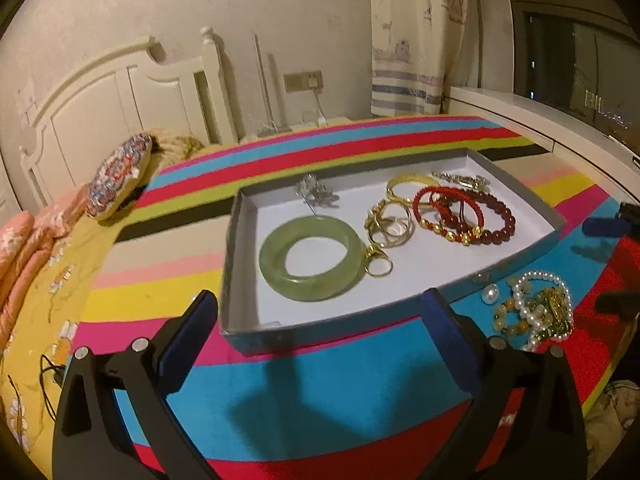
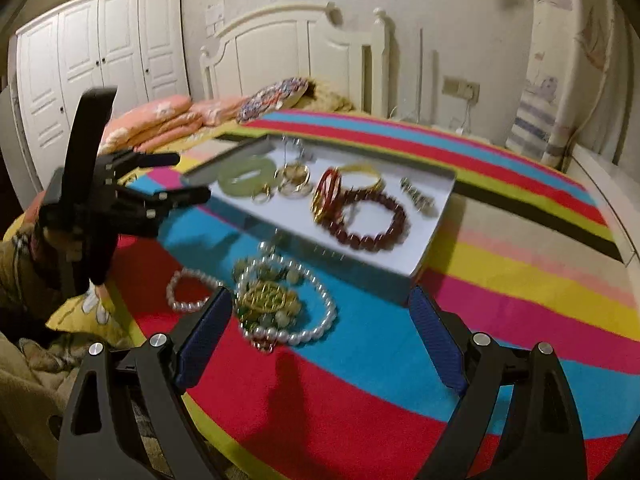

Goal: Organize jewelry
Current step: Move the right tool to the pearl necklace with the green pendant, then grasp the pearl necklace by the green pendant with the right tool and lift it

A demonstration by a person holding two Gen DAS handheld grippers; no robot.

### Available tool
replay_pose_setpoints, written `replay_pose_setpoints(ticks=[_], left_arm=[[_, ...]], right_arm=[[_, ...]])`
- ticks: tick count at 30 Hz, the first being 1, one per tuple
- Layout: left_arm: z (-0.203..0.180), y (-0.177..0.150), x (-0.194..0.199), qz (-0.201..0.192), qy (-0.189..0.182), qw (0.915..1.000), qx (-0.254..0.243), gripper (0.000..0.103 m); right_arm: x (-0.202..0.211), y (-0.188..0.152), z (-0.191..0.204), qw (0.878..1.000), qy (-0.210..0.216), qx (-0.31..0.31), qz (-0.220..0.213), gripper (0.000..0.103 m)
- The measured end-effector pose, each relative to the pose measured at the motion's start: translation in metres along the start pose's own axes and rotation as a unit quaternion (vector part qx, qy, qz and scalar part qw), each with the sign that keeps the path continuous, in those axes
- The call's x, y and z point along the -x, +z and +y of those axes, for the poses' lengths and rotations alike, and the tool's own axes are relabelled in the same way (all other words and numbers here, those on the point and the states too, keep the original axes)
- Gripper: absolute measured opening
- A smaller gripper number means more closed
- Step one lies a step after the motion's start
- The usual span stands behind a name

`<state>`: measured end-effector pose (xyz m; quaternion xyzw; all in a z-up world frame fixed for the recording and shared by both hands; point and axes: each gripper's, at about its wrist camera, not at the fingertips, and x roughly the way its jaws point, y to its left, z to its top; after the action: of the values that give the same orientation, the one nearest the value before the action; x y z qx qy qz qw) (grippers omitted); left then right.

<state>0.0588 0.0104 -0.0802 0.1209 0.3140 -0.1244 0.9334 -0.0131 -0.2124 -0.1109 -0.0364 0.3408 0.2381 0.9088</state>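
A shallow grey box [image 1: 520, 250] [image 2: 434, 236] lies on a striped cloth. It holds a green jade bangle [image 1: 312, 258] [image 2: 246, 176], gold rings [image 1: 388, 220], red cord bracelets [image 1: 436, 210], a dark red bead bracelet [image 2: 372, 216] and silver pieces [image 1: 316, 194]. Outside its near edge lies a heap of pearl strands and gold and green beads [image 1: 536, 308] [image 2: 280, 304], with a pearl bracelet [image 2: 188, 292] beside it. My left gripper [image 1: 316, 308] [image 2: 186, 176] hovers open and empty before the box's near wall. My right gripper [image 2: 320, 300] stands wide open just over the heap, touching nothing.
The striped cloth [image 1: 320, 380] covers a bed with a white headboard [image 1: 120, 96]. A round patterned cushion [image 1: 120, 176] and pink pillows [image 2: 160, 120] lie at the far left. A white wardrobe [image 2: 100, 52], a curtain [image 1: 416, 40] and a window ledge [image 1: 540, 120] ring the bed.
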Motion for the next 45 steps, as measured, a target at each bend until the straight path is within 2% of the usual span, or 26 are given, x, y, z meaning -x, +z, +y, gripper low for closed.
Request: replay_pose_setpoints(ticks=[7, 9, 12, 16, 18, 22, 24, 27, 29, 32, 34, 36, 45], left_arm=[[-0.005, -0.002, -0.003, 0.011, -0.003, 0.9999, -0.01, 0.1], [-0.008, -0.002, -0.005, 0.013, -0.002, 0.9997, -0.02, 0.1], [-0.009, -0.002, -0.005, 0.013, -0.003, 0.9996, -0.024, 0.1], [-0.004, -0.003, -0.005, 0.015, -0.012, 0.9998, -0.008, 0.1], [0.001, -0.002, -0.006, 0.017, -0.019, 0.9997, 0.002, 0.1], [0.004, -0.003, -0.005, 0.015, -0.024, 0.9995, 0.012, 0.1], [0.004, -0.003, -0.005, 0.015, -0.024, 0.9995, 0.012, 0.1], [0.004, -0.003, -0.005, 0.014, -0.024, 0.9995, 0.012, 0.1], [0.004, -0.003, -0.005, 0.014, -0.025, 0.9995, 0.013, 0.1], [0.004, -0.003, -0.005, 0.014, -0.025, 0.9995, 0.012, 0.1], [0.004, -0.003, -0.005, 0.014, -0.024, 0.9995, 0.013, 0.1], [0.004, -0.003, -0.005, 0.014, -0.025, 0.9995, 0.013, 0.1], [0.004, -0.003, -0.005, 0.014, -0.024, 0.9995, 0.013, 0.1]], right_arm=[[-0.004, -0.001, 0.017, 0.999, 0.03, 0.016, 0.006, 0.079], [-0.008, -0.002, 0.024, 0.999, 0.032, 0.027, 0.014, 0.071], [-0.012, -0.002, 0.032, 0.998, 0.033, 0.044, 0.019, 0.065], [-0.015, 0.0, 0.051, 0.995, 0.018, 0.094, 0.023, 0.057], [-0.018, -0.001, 0.06, 0.992, 0.012, 0.119, 0.032, 0.047], [-0.019, -0.005, 0.065, 0.989, -0.009, 0.142, 0.032, 0.038], [-0.018, -0.005, 0.061, 0.989, -0.022, 0.142, 0.027, 0.026], [-0.019, -0.007, 0.064, 0.987, -0.045, 0.154, 0.019, 0.02], [-0.023, -0.01, 0.073, 0.98, -0.066, 0.186, 0.022, 0.017], [-0.027, -0.014, 0.082, 0.974, -0.078, 0.209, 0.027, 0.018], [-0.026, -0.015, 0.083, 0.972, -0.084, 0.216, 0.024, 0.016], [-0.022, -0.016, 0.084, 0.971, -0.086, 0.222, 0.011, 0.008], [0.036, 0.011, 0.07, 0.97, -0.121, 0.166, -0.126, 0.007]])
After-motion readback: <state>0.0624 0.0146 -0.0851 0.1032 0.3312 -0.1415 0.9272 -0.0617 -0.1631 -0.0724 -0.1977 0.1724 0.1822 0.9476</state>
